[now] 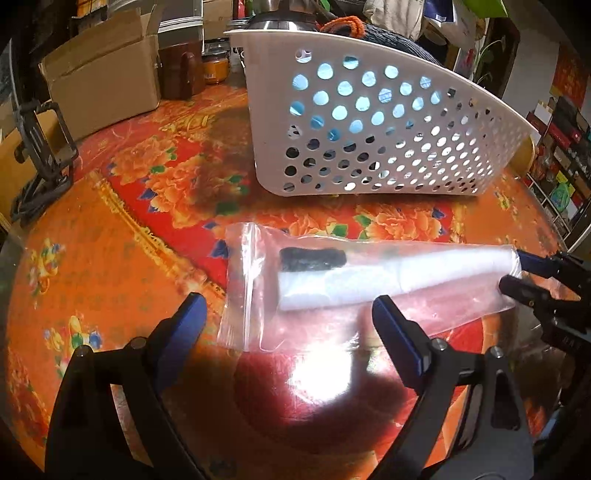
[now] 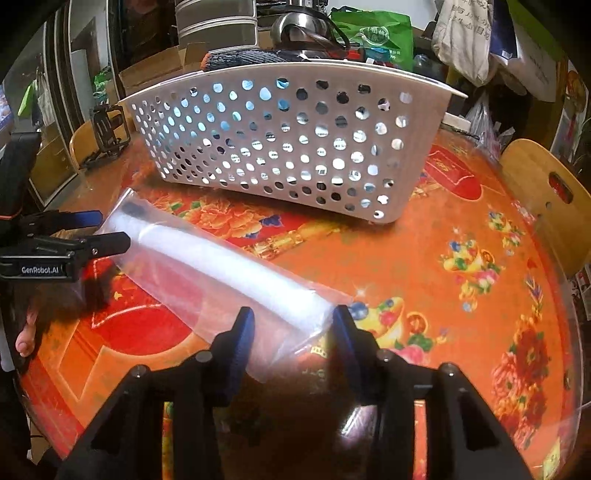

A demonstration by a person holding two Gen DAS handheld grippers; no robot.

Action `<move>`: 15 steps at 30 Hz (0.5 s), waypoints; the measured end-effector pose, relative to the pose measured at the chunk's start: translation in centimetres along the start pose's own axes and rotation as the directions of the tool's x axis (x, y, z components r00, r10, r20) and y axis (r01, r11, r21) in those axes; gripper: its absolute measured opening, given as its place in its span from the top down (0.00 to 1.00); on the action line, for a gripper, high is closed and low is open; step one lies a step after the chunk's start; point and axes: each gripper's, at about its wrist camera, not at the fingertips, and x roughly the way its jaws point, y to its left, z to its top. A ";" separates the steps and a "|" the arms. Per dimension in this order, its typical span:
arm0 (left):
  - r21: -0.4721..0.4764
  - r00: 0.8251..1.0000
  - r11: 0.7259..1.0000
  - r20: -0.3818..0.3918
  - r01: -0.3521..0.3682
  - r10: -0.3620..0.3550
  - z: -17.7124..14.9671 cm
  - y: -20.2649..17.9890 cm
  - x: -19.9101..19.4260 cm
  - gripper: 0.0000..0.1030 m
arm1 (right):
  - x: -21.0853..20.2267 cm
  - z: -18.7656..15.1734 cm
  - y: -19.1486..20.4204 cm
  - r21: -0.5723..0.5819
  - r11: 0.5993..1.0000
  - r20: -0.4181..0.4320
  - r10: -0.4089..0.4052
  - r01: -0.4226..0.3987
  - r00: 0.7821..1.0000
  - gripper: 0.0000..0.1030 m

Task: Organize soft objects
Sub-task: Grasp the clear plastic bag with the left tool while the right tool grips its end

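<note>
I see the clear zip bag [image 1: 369, 284] lying on the tabletop [image 1: 110, 229], just in front of the white perforated basket [image 1: 369, 122]. Inside it is a rolled white soft item [image 1: 369, 280] with a dark piece [image 1: 312, 258] at the end nearest the bag's zip strip. The bag stretches lengthwise across the front of the basket, zip end toward my left side.

My right tongs [image 2: 291, 328] are spread, with the bag's closed end lying between their blue-padded tips; from the right wrist view the bag [image 2: 221, 273] touches or nearly touches both tips, but the gap is wider than the plastic, so I read them as open and not clamped. My left tongs [image 1: 288, 314] are also wide open, their tips framing the zip end of the bag, hovering just short of it.

The basket stands behind the bag, holding something blue seen through its holes, and a dark knitted item with orange trim [image 1: 384, 33] shows just behind its rim. A cardboard box [image 1: 103, 70] sits left of the basket, with a black stand [image 1: 40, 162] further left. The tabletop wears a glossy orange-red floral cover.
</note>
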 end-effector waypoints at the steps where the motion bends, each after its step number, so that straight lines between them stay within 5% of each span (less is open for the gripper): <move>1: 0.003 1.000 1.000 0.004 0.006 -0.006 0.0 0.0 -0.1 0.19 | 0.0 0.1 0.0 0.000 1.000 0.000 0.001 -0.001 1.000 0.61; 9: 0.041 0.999 0.999 0.027 0.016 -0.017 -0.6 -1.1 -1.1 0.65 | -0.2 0.1 -0.6 0.017 1.000 0.006 0.014 -0.015 1.000 0.78; 15: 0.014 0.995 0.995 0.034 0.096 -0.097 -0.9 -0.6 -1.7 0.82 | -0.3 0.1 -0.6 0.018 1.000 0.011 0.018 -0.018 1.000 0.84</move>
